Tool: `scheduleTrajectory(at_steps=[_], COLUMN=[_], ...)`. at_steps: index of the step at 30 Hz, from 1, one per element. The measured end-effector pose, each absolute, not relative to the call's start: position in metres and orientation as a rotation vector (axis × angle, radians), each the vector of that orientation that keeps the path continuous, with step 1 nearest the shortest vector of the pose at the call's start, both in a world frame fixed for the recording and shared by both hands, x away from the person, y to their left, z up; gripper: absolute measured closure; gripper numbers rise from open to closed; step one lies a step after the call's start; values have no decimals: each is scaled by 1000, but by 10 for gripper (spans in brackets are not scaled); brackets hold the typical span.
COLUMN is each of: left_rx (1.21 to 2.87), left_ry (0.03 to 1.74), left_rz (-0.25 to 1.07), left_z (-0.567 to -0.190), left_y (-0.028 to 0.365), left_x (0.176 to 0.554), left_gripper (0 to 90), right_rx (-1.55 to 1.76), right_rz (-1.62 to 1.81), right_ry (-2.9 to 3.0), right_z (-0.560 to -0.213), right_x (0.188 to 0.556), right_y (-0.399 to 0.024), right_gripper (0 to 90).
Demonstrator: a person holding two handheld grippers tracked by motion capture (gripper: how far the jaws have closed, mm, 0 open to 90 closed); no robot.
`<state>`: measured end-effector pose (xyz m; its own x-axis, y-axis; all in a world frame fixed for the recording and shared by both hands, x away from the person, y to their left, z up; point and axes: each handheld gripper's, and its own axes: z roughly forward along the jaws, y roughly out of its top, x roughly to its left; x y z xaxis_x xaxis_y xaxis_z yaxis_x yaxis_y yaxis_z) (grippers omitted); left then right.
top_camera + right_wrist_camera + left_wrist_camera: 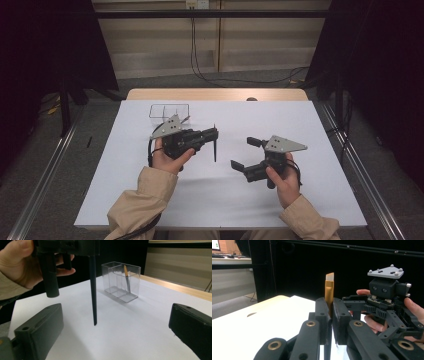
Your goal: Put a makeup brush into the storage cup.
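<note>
High view: brush in left gripper

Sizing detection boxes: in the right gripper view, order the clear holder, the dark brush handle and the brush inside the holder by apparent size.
1. Clear holder: largest in area.
2. Dark brush handle: taller in frame than the holder but thin; it hangs nearer the camera, so that height is unsure.
3. Brush inside the holder: smallest, short and farthest.

Right gripper gaped wide, nothing between its jaws. Just ahead, the left gripper gripped a dark brush, handle down, tip over the table. Beyond stood a clear holder with another brush.
</note>
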<state>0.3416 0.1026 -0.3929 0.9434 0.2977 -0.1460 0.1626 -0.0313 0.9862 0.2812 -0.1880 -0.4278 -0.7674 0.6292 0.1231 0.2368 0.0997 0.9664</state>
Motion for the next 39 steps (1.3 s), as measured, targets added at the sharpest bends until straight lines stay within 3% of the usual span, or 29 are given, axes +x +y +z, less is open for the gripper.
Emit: scheduleTrajectory(at_steps=[39], left_rx=[1621], left_ry=[373], left_rz=[124], left_z=[-393], left_y=[111], left_x=[341], left_gripper=[841], right_rx=[860], right_rz=[1673], right_ry=[2026], right_z=[-426], right_x=[253], right_y=[-258], right_gripper=[0])
